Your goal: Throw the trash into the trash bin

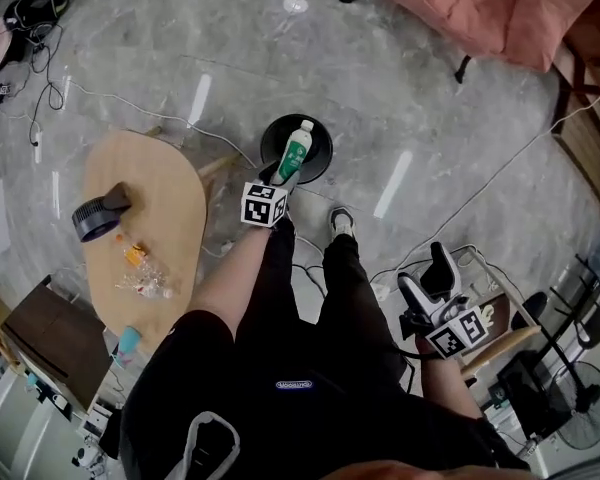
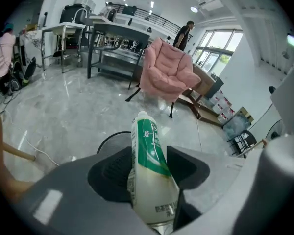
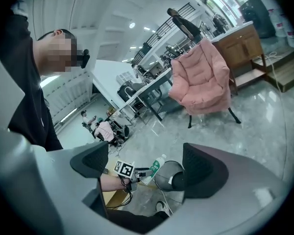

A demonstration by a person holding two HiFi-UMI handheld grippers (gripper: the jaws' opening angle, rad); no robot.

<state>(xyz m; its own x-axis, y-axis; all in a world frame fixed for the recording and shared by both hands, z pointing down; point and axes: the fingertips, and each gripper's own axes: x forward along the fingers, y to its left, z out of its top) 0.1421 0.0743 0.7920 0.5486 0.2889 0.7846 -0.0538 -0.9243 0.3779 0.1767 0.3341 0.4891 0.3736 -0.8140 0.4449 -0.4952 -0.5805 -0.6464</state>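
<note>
White plastic bottle (image 1: pixel 296 151), green label, white cap on, clamped by its lower body in the left tongs (image 1: pixel 286 175), cap end pointing away over the bin. Round black trash bin (image 1: pixel 321 154) stands upright on the grey floor (image 1: pixel 420 98), under the bottle.

- My bottle (image 1: pixel 296 152) is milky white, with a green label and a white cap.
- The bin (image 1: pixel 320 160) is black.
- The cube on my left gripper (image 1: pixel 285 175) carries black square markers on white. The cube on my right gripper (image 1: pixel 427 280) has the same pattern.
- My left fingers (image 2: pixel 108 175) are grey with black ribbed pads. My right fingers (image 3: pixel 206 170) are grey and black too.
- The worktop (image 1: pixel 170 193) is pale wood.
- The fan (image 1: pixel 98 216) on it is black, and a wrapper (image 1: pixel 133 256) there is orange.
- The floor (image 1: pixel 430 108) is grey, veined like marble.
- The chair (image 1: pixel 500 8) is salmon pink with black legs.
- My trousers (image 1: pixel 300 318) are black.
</note>
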